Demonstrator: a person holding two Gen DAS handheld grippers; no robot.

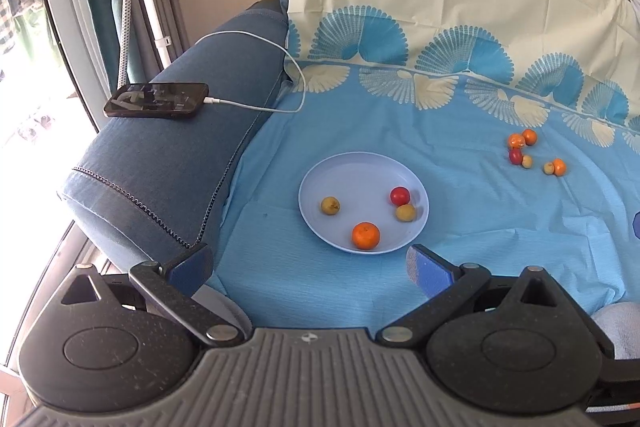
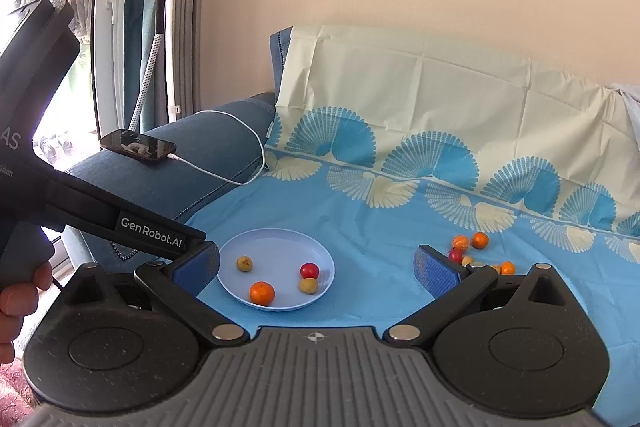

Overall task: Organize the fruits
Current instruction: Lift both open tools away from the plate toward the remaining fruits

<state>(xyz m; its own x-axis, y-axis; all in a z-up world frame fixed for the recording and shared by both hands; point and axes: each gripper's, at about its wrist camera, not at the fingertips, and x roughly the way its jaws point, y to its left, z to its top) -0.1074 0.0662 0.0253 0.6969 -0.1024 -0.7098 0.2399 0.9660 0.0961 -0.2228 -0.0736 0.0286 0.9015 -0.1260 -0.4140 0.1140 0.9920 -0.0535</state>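
A pale blue plate (image 1: 352, 171) (image 2: 280, 241) lies on the blue sheet. It holds an orange mandarin (image 1: 365, 235) (image 2: 262, 293), a red fruit (image 1: 400, 195) (image 2: 309, 270) and two yellow-green fruits (image 1: 330, 205) (image 1: 405, 213). Several loose fruits (image 1: 528, 151) (image 2: 470, 245), orange, red and yellow, lie on the sheet to the right. My left gripper (image 1: 310, 267) is open and empty, just short of the plate. My right gripper (image 2: 316, 265) is open and empty, above the sheet near the plate. The left gripper's body (image 2: 120, 219) shows in the right wrist view.
A phone (image 1: 158, 100) (image 2: 138, 145) on a white cable (image 1: 256, 107) rests on the blue sofa arm (image 1: 160, 155) at left. A cream and blue patterned sheet (image 1: 440, 99) covers the seat and backrest. A garment steamer (image 2: 156, 27) stands by the window.
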